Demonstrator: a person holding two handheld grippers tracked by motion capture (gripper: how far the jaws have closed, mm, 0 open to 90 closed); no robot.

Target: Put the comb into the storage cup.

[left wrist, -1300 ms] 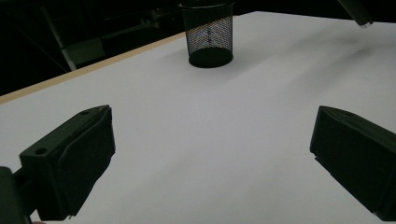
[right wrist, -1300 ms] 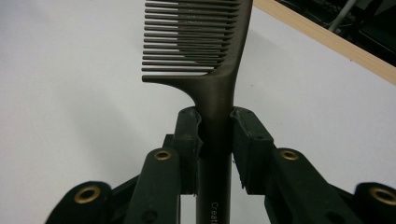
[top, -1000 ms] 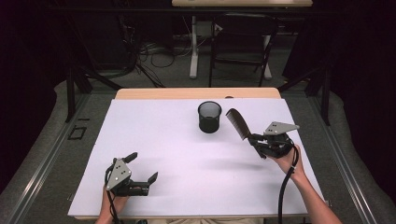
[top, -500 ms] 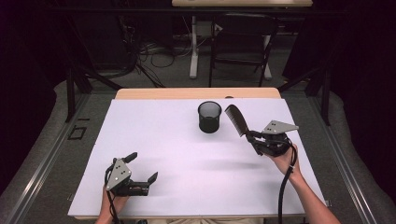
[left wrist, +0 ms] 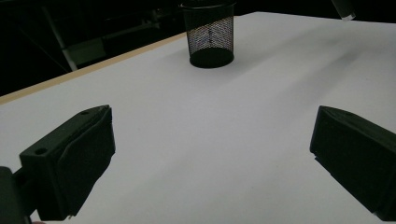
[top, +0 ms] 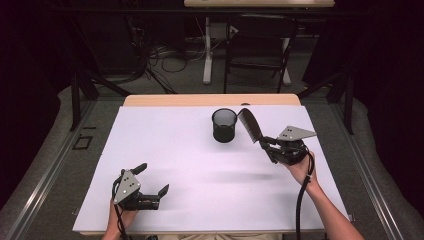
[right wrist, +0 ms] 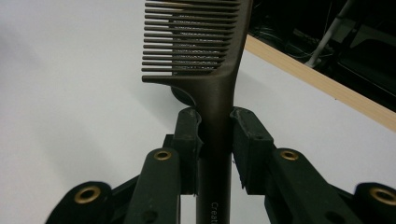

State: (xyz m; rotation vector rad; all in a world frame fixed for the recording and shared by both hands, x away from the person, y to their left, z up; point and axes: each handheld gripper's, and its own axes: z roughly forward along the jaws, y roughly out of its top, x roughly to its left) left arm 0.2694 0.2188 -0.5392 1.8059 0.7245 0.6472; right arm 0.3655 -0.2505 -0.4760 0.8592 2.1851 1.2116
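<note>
Since a second ago the right gripper (top: 264, 141) has carried the brown comb (top: 249, 125) a little closer to the black mesh cup (top: 224, 125), while the left gripper (top: 152, 179) has kept its place. The table (top: 165, 150) is covered in white, with a wooden far edge, and the room behind is dark, with cables and a chair. The comb's handle is clamped between the right gripper's jaws, teeth end raised just beside the cup's rim; the left gripper rests near the front edge, jaws wide and empty.
</note>
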